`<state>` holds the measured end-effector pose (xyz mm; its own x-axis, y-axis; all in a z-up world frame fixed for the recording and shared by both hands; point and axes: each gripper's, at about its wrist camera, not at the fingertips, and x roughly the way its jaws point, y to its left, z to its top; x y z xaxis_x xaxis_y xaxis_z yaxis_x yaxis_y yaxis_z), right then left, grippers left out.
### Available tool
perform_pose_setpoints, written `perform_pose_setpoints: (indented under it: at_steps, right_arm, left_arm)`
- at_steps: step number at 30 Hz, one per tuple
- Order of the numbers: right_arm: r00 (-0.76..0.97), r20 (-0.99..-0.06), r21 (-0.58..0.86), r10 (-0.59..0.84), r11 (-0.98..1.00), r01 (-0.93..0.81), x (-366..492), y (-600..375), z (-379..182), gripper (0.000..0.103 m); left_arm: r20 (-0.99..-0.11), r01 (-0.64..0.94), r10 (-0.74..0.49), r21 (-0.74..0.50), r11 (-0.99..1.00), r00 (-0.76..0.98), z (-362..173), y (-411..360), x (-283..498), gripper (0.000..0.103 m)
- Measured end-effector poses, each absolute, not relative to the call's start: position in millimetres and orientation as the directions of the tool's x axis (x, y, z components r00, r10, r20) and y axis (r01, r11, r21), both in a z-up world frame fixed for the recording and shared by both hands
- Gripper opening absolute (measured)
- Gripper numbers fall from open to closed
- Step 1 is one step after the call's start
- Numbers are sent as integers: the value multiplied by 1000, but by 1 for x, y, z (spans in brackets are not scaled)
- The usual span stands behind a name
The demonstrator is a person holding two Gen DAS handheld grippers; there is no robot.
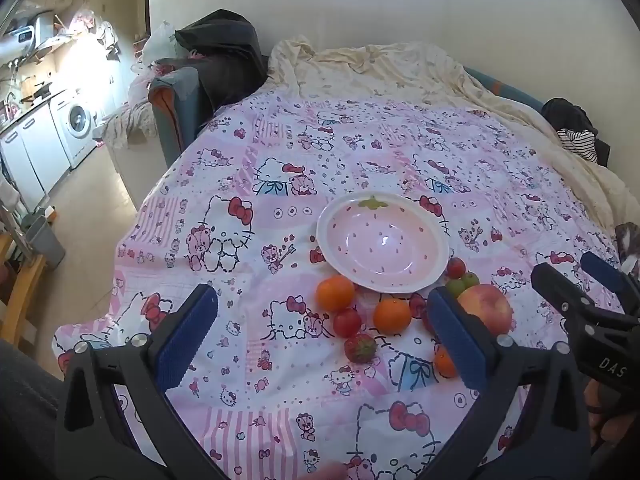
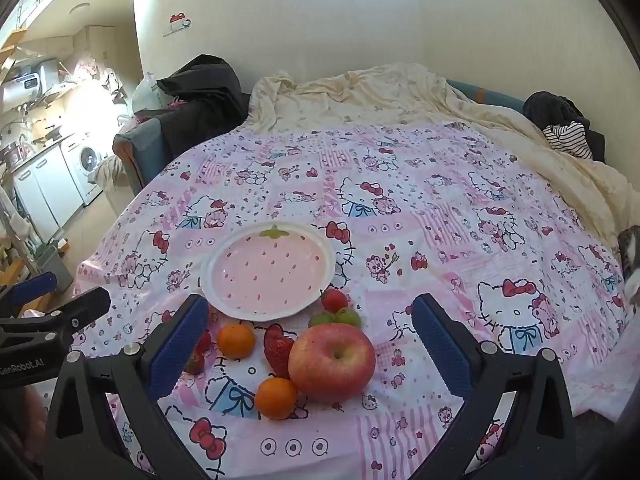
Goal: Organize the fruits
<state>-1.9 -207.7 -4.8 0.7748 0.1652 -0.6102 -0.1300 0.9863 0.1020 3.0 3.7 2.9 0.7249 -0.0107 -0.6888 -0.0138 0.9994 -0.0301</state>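
Several fruits lay loose on the patterned cloth, just beside the empty pink bowl. Both the left gripper and the right gripper hung above them with jaws spread wide, pinching nothing. The apple looked heavy, firm and smooth, best gripped across its widest part. The strawberry beside it seemed soft and easily bruised, needing gentle pressure on its sides.
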Motion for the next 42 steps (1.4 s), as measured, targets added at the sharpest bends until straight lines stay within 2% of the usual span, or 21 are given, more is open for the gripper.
perform_pose_setpoints:
  at_steps: [42]
  right_arm:
    - [767,-621,96,159,987,-128,-3,-207,-10,103]
  left_arm:
    - [-670,-29,-5,-39,999,742,4,3,-1,103]
